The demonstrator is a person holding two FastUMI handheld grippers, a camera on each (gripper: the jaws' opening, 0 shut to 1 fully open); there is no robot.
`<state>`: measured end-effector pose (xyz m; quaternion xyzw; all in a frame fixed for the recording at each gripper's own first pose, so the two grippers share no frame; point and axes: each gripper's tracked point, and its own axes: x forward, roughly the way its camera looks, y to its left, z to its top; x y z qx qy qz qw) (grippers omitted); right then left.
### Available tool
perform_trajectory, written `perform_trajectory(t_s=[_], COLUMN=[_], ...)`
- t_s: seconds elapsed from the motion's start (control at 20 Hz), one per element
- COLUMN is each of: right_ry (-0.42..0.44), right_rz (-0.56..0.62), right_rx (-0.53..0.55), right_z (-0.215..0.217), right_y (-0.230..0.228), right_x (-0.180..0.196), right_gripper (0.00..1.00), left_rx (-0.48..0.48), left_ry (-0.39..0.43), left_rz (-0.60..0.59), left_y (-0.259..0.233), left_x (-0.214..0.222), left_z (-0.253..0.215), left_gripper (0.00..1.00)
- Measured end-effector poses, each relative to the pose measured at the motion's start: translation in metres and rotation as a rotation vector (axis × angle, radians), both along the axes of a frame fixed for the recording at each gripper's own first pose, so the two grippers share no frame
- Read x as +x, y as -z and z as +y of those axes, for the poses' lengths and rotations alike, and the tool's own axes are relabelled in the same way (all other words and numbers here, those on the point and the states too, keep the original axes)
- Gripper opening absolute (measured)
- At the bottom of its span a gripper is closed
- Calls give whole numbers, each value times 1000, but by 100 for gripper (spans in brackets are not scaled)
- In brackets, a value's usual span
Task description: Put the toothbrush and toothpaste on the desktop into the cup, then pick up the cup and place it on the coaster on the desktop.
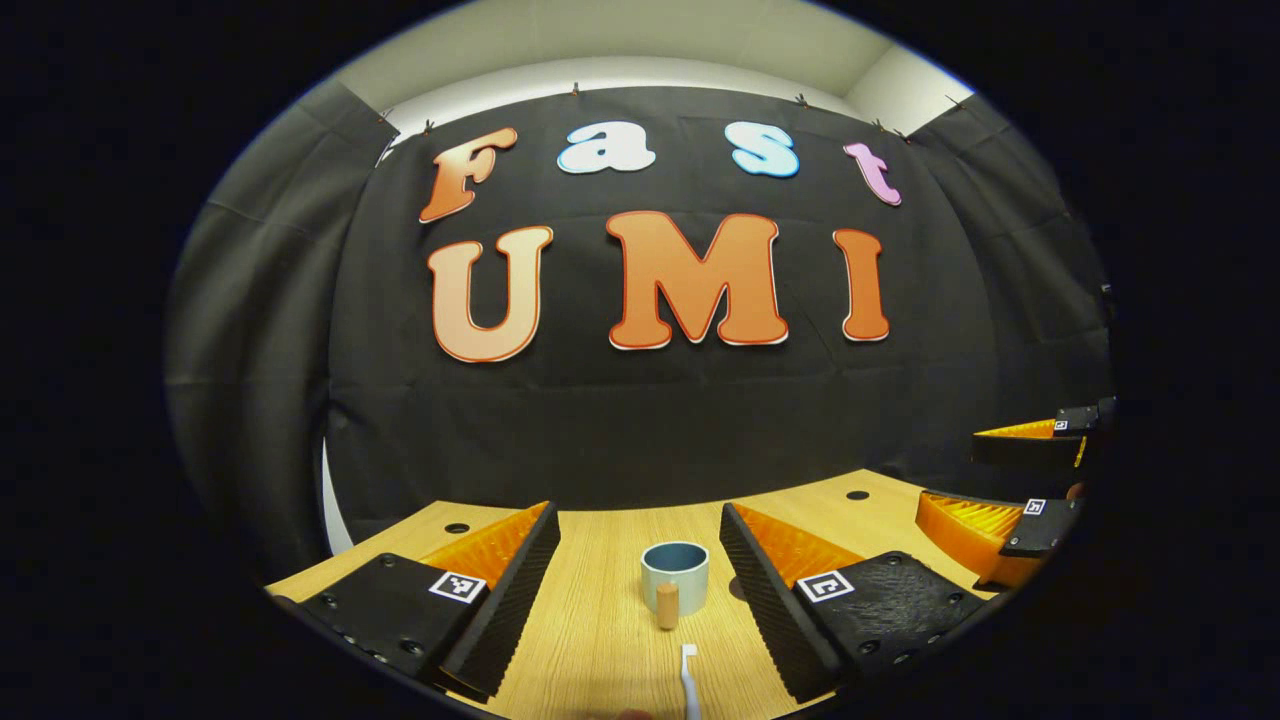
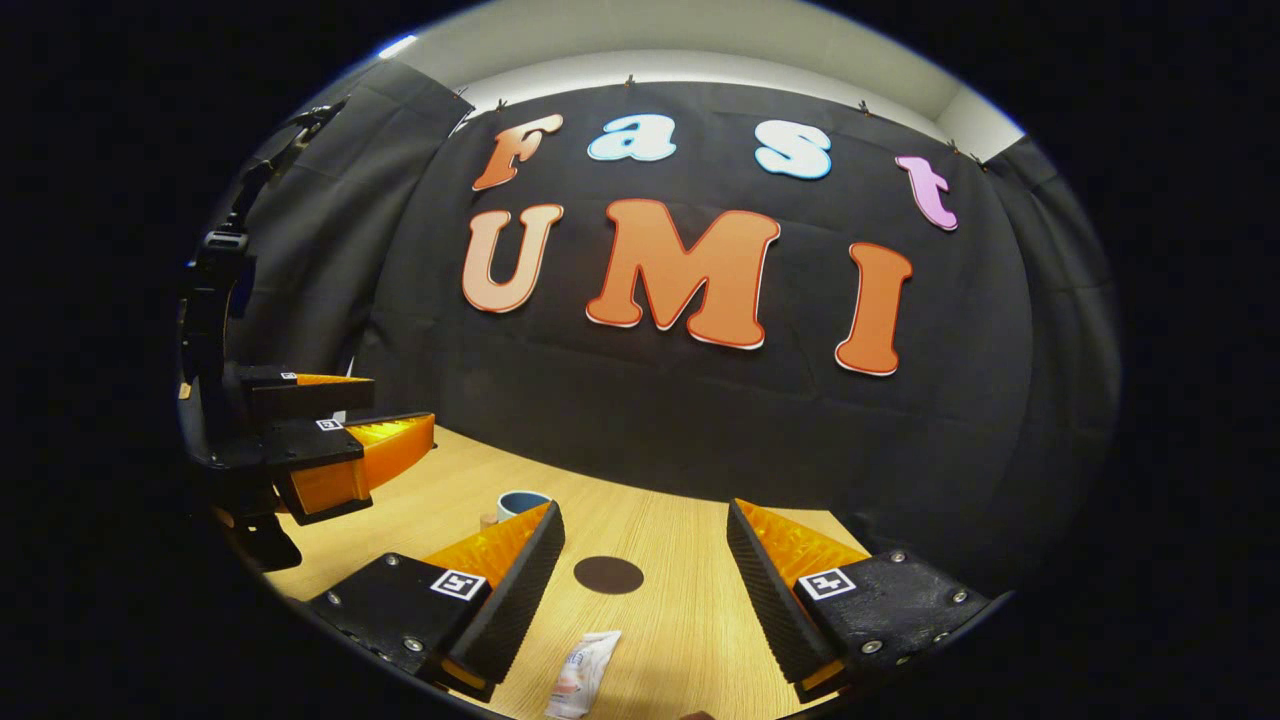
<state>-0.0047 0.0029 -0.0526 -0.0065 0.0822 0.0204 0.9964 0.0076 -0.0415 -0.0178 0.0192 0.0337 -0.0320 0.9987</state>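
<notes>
Wooden bench (image 1: pixel 600 640) fills the lower part of both views; left tool (image 1: pixel 640 590) sits at the bottom of the left gripper view with fingers spread wide and nothing between them, right tool (image 2: pixel 645 590) likewise wide apart and empty at the bottom of the right gripper view. Blue cup (image 1: pixel 675 575) with a small wooden handle stands upright at lower centre of the left gripper view, white toothbrush (image 1: pixel 689 680) lying just below it. In the right gripper view, dark round coaster (image 2: pixel 608 575) lies at lower centre and the toothpaste (image 2: pixel 583 675) tube flat below it near the bottom edge.
</notes>
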Motion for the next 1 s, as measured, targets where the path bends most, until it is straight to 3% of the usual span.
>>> perform_trajectory(t_s=[0.25, 0.7, 1.0], right_ry=[-42, -103, -140], right_rz=[114, 310, 447], right_rx=[-8, -12, -37], right_z=[15, 34, 46], right_y=[40, 104, 144], right_x=[-10, -24, -32], right_gripper=[98, 96, 91], left_rx=[22, -23, -26], left_ry=[47, 113, 103], left_rz=[113, 358, 576], left_y=[39, 105, 160], left_x=[-2, -3, -5], left_z=[-9, -17, -24], left_gripper=[97, 97, 98])
